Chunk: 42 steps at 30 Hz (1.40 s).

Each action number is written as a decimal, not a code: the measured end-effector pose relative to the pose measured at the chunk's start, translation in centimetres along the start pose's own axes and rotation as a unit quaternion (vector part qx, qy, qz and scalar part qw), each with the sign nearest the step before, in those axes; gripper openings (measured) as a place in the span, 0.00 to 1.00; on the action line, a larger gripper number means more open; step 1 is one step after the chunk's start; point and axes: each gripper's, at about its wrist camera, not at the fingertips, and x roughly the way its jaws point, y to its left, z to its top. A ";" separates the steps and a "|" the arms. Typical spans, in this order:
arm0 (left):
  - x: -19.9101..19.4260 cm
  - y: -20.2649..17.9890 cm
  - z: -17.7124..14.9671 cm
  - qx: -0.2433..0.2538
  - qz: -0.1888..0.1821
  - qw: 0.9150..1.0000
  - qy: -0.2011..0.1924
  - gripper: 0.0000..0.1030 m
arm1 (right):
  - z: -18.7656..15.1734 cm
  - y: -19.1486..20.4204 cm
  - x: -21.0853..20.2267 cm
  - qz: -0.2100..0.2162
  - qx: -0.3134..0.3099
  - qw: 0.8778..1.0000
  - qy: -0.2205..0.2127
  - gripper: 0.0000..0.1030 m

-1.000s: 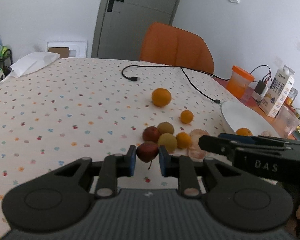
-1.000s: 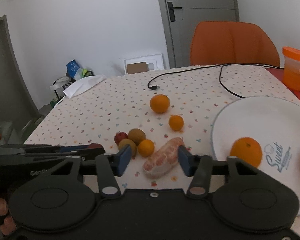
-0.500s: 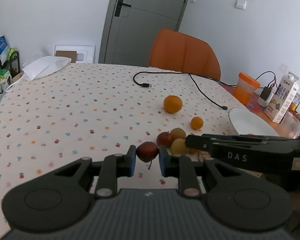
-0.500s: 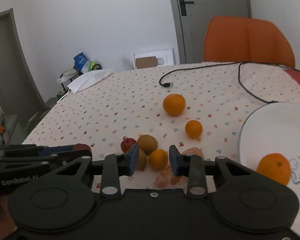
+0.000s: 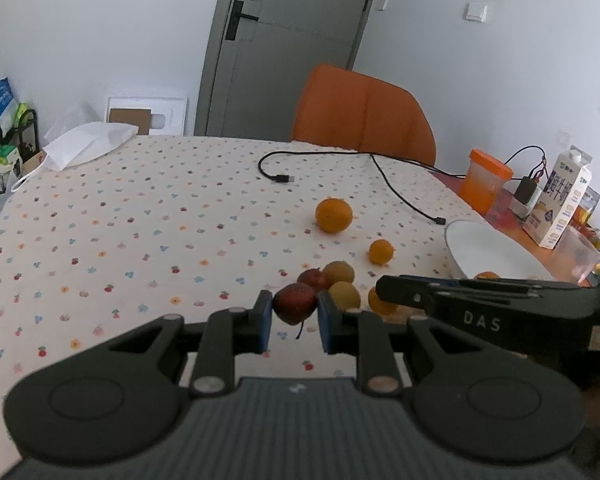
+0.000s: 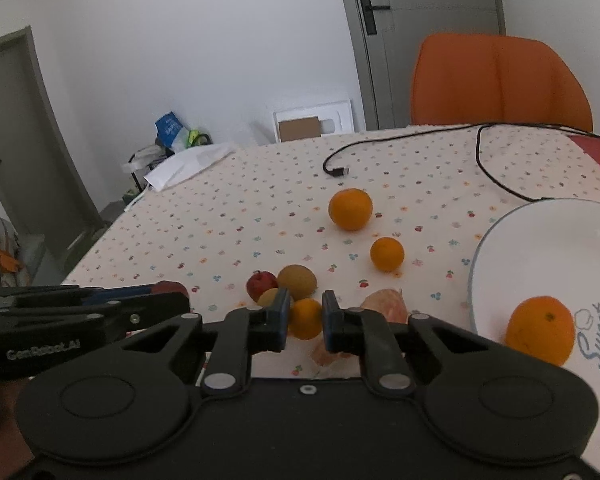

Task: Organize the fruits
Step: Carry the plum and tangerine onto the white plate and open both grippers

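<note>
Both claws were closed on fruit above the dotted tablecloth point(image 5: 140, 216).

The left claw point(image 5: 292, 314) pinched a dark red apple point(image 5: 294, 303), stem hanging downward; beyond its tips sat a second red apple point(image 5: 313, 278) and two kiwis point(image 5: 340, 272), with open cloth to its left. The right claw point(image 6: 305, 320) was nearly shut around a small orange point(image 6: 306, 318); a peeled pomelo piece point(image 6: 384, 304) lay just right of it, long axis running away from the claw, and farther right was a white plate point(image 6: 540, 248) holding an orange point(image 6: 540, 330). An orange chair point(image 6: 496, 80) stood beyond the table's far edge.
</note>
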 end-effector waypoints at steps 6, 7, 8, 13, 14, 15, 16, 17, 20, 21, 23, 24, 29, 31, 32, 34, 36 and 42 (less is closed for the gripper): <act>-0.5 -1.0 0.5 0.008 -0.004 1.000 -0.008 0.22 | 0.3 -0.5 -2.4 0.002 0.009 1.000 -0.021 0.15; -0.5 -1.3 0.5 0.010 -0.006 1.000 -0.009 0.22 | 0.4 -0.7 -2.8 0.001 0.009 1.000 -0.025 0.15; -0.5 -1.7 0.6 0.013 -0.008 1.000 -0.009 0.22 | 0.5 -0.9 -3.3 0.000 0.011 1.000 -0.029 0.15; -0.3 -3.4 0.8 0.022 -0.022 0.999 -0.012 0.22 | 0.7 -2.2 -5.2 -0.015 0.019 0.999 -0.045 0.15; -0.3 -3.8 0.8 0.025 -0.025 0.999 -0.012 0.22 | 0.7 -2.6 -5.6 -0.018 0.022 0.998 -0.048 0.15; -0.2 -4.3 0.9 0.028 -0.029 0.999 -0.013 0.22 | 0.6 -2.9 -6.0 -0.022 0.025 0.998 -0.050 0.15; -0.2 -4.8 0.9 0.032 -0.033 0.999 -0.013 0.22 | 0.5 -3.4 -6.5 -0.027 0.028 0.998 -0.052 0.15; -0.1 -5.2 1.0 0.035 -0.036 0.999 -0.013 0.22 | 0.5 -3.8 -6.9 -0.031 0.031 0.998 -0.054 0.15; 0.1 -6.8 1.1 0.045 -0.048 0.998 -0.014 0.22 | 0.2 -5.1 -8.0 -0.045 0.038 0.997 -0.060 0.15; 0.2 -7.3 1.1 0.047 -0.052 0.997 -0.014 0.22 | 0.1 -5.5 -8.4 -0.048 0.040 0.996 -0.062 0.15; 0.2 -8.2 1.1 0.052 -0.058 0.997 -0.014 0.22 | -0.1 -6.5 -9.3 -0.056 0.046 0.995 -0.066 0.15; 0.3 -8.7 1.0 0.055 -0.062 0.996 -0.013 0.22 | -0.3 -6.9 -9.6 -0.060 0.049 0.995 -0.068 0.15; 0.5 -10.7 0.9 0.068 -0.074 0.995 -0.011 0.22 | -1.2 -8.9 -11.3 -0.077 0.064 0.992 -0.075 0.15; 0.7 -11.5 0.9 0.074 -0.078 0.994 -0.011 0.22 | -1.5 -9.5 -11.8 -0.083 0.070 0.991 -0.076 0.15; 0.8 -11.9 0.9 0.076 -0.080 0.994 -0.011 0.22 | -1.7 -9.9 -12.0 -0.086 0.072 0.991 -0.076 0.15; 1.0 -12.5 1.0 0.081 -0.084 0.993 -0.011 0.22 | -2.1 -10.4 -12.4 -0.091 0.077 0.990 -0.077 0.15; 1.2 -13.4 1.0 0.088 -0.087 0.992 -0.011 0.22 | -2.5 -11.0 -12.8 -0.093 0.083 0.989 -0.077 0.15; 1.8 -15.5 0.8 0.105 -0.098 0.990 -0.006 0.22 | -3.3 -12.2 -13.2 -0.092 0.095 0.989 -0.073 0.16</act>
